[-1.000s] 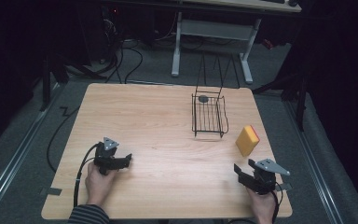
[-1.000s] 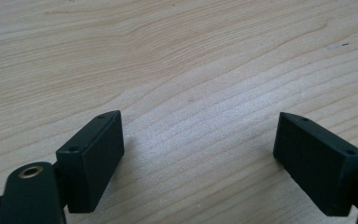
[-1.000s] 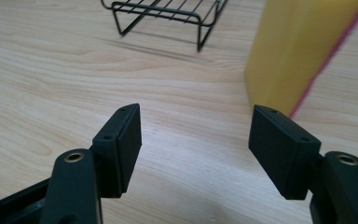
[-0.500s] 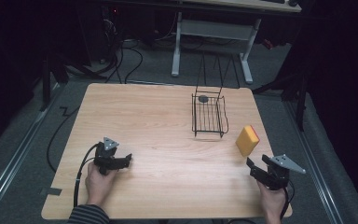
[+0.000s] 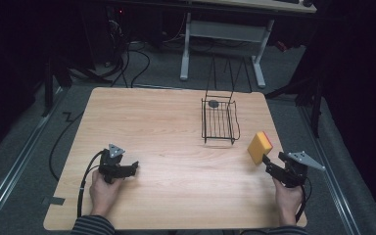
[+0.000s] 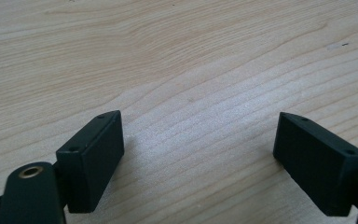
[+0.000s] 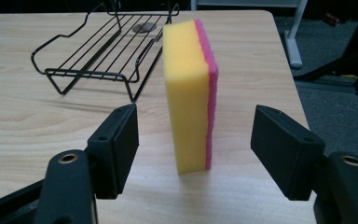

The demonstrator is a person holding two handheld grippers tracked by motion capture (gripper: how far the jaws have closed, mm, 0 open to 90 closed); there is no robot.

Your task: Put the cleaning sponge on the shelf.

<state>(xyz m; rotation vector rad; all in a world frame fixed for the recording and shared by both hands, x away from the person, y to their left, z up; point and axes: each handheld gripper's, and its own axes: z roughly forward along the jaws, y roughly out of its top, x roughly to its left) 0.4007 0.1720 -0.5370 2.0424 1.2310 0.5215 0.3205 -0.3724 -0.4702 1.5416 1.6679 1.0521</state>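
While the yellow-and-pink sponge (image 7: 189,95) stood on edge near the tabletop (image 5: 166,122) right border, just short of the wire rack (image 5: 219,122), the right tool (image 5: 270,165) lined up on it, jaws spread and just been opening, sponge ahead of the pads, untouched. Step looked like approach for grasp. Next move: push forward to straddle the sponge, then clamp. Left tool (image 5: 133,168) rested released on bare wood, well apart.

pretty dim room, dark all around, grey carpet floor (image 5: 152,73) with black cables (image 5: 127,63) snaking about, and a white-legged desk frame (image 5: 223,39) behind the light wood table (image 5: 152,122)
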